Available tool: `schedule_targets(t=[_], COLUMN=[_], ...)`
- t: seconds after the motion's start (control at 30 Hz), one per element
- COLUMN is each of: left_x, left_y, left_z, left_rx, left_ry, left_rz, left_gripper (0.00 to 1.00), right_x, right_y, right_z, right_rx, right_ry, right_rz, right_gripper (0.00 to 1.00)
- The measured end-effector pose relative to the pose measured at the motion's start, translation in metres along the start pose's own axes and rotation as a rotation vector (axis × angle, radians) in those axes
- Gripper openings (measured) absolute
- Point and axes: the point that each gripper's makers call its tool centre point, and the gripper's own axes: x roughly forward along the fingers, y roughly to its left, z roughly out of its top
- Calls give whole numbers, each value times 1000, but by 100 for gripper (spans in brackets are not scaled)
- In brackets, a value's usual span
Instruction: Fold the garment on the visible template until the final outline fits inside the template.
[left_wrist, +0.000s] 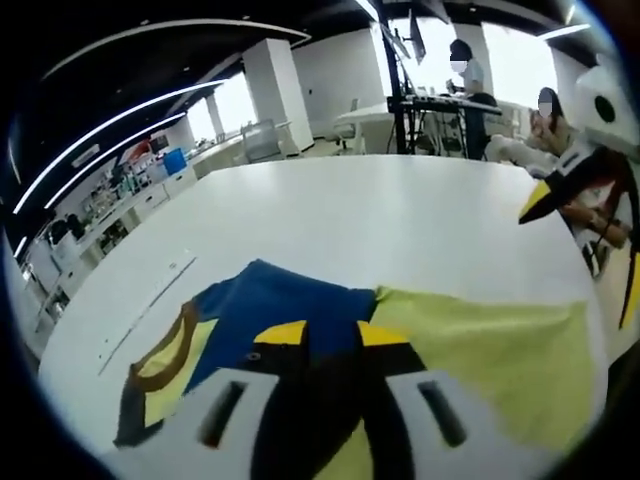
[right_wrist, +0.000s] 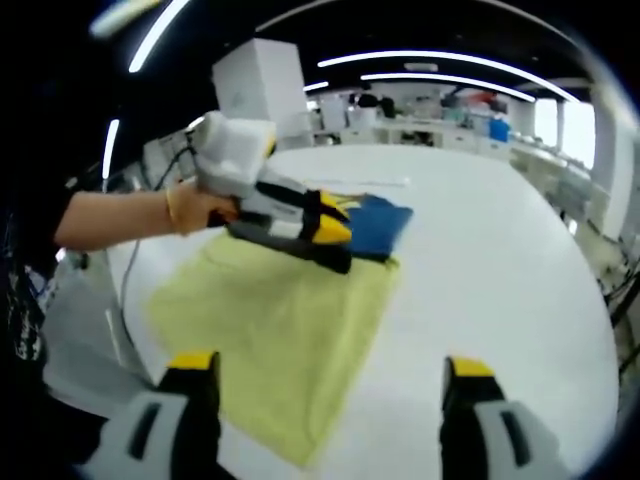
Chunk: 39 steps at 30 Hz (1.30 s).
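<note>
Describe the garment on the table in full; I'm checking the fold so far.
The garment is a soft knit shirt, mostly pale yellow, with a blue sleeve and a brown-trimmed neckline. It lies flat on the white table, the yellow body spread out with slight wrinkles and the blue part at its far end from the right hand-held gripper, whose open jaws stand apart above its near edge. The left hand-held gripper is closed at the blue-yellow boundary, seemingly pinching cloth.
</note>
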Motion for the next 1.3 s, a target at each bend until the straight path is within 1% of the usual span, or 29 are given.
schedule_targets(t=[0.1,0.2,0.3,0.33,0.4,0.47,0.53,0.57,0.6,0.63,0.77,0.87,0.93,1.03,1.13,1.2,1.3], left_x=[-2,-4,-6,-6,-8,-11,-13,-16,-19,-21,-26,-26,-27,-27,-26,-26,-25], left_y=[2,3,7,11,11,11,16,21,21,22,23,22,18,6,-2,-3,-4], left_z=[0,-2,-5,-7,-8,-8,-9,-9,-8,-11,-18,-29,-30,-32,-38,-42,-43], left_rx=[-20,-44,-110,-146,-171,-207,-244,-286,-326,-346,-367,-399,-426,-457,-462,-473,-507], left_ry=[-5,-4,1,-4,-13,-21,-30,-51,-62,-60,-52,-40,-42,-38,-10,1,2], left_rz=[15,30,55,76,87,91,111,133,138,142,147,147,144,120,106,110,104], left_gripper=[31,39,46,48,51,50,50,50,50,50,46,40,38,33,28,27,23], right_x=[0,0,1,1,2,2,2,3,3,4,5,6,6,6,6,5,4], right_y=[0,0,0,0,1,1,2,2,3,3,4,4,5,7,8,8,9], right_z=[0,-1,-2,-2,-2,-3,-3,-3,-3,-3,-2,-1,-1,-1,-3,-3,-2], right_rx=[2,4,4,5,6,6,5,5,6,6,4,4,2,3,2,3,7], right_ry=[0,1,1,1,2,4,6,7,7,7,2,1,0,-1,2,0,-12], right_rz=[0,0,2,2,3,5,6,7,8,10,12,15,18,21,23,22,27], right_gripper=[92,92,92,92,92,92,92,92,92,92,92,92,92,91,91,91,92])
